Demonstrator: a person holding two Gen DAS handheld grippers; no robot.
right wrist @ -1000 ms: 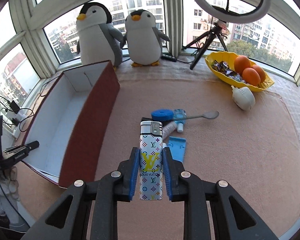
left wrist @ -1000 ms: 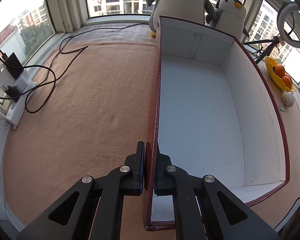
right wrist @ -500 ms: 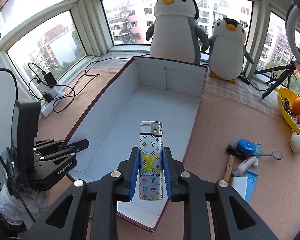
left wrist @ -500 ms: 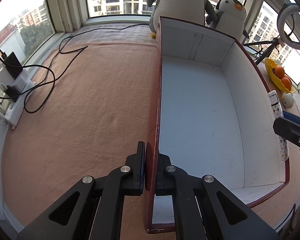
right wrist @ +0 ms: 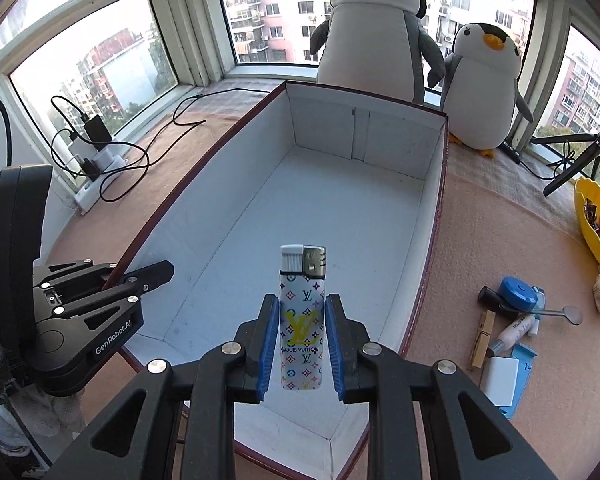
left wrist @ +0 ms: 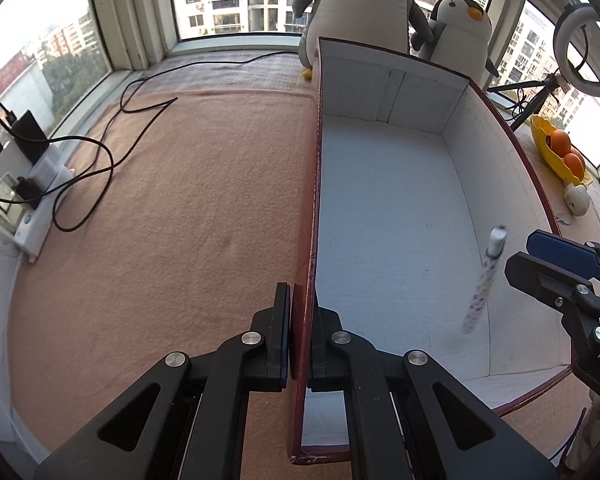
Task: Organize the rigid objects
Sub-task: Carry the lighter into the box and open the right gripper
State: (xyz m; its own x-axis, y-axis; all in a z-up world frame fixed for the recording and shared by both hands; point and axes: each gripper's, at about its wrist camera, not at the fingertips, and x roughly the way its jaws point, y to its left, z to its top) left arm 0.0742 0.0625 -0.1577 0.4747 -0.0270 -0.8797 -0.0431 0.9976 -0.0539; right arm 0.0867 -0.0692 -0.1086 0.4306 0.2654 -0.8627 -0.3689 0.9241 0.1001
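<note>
Right gripper [right wrist: 302,336]: jaws opening, blue pads standing clear of the patterned lighter [right wrist: 302,320] on both sides. The lighter sits upright between them, over the near end of the box [right wrist: 340,216]. In the left wrist view the lighter [left wrist: 485,280] shows blurred, inside the box close to its right wall, just beside the right gripper [left wrist: 540,256].

Left gripper [left wrist: 300,344]: closed on the box's left wall [left wrist: 314,200], one finger outside, one inside, near the front corner.

The box is white inside with a dark red rim, otherwise empty, and rests on a pink cloth [left wrist: 180,220].

Small items [right wrist: 512,320] lie on the cloth to the right of the box. Two penguin toys [right wrist: 372,40] stand behind it by the window.
</note>
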